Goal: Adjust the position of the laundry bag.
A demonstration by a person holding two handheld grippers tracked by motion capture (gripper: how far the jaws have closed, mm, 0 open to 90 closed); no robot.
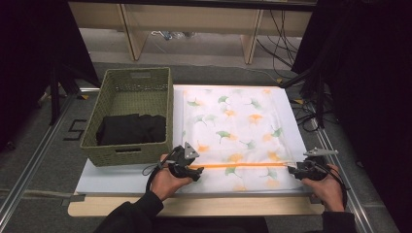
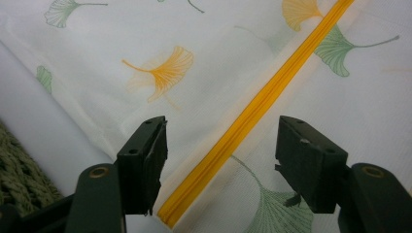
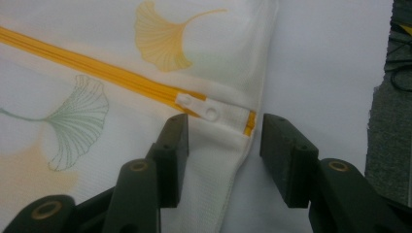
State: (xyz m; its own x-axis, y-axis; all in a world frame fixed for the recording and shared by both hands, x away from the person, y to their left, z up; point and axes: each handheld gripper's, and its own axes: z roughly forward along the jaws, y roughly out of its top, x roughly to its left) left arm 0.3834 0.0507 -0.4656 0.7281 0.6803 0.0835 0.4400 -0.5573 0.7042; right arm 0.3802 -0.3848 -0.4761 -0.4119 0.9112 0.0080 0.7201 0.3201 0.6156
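Note:
A white mesh bag [image 1: 233, 121] printed with ginkgo leaves lies flat on the white board. An orange zipper [image 1: 243, 165] runs across its near part. My left gripper [image 1: 197, 171] is at the zipper's left end. In the left gripper view it [image 2: 221, 141] is open, its jaws straddling the zipper [image 2: 252, 111] just above the fabric. My right gripper [image 1: 292, 170] is at the zipper's right end. In the right gripper view it [image 3: 223, 128] is open around the bag's raised corner, just short of the white zipper pull [image 3: 199, 104].
A green woven basket [image 1: 136, 73] stands left of the bag with black clothing [image 1: 131, 128] inside. The white board [image 1: 111, 179] rests on a wooden tabletop [image 1: 194, 206]. Cables [image 1: 311, 111] lie on the floor at the right.

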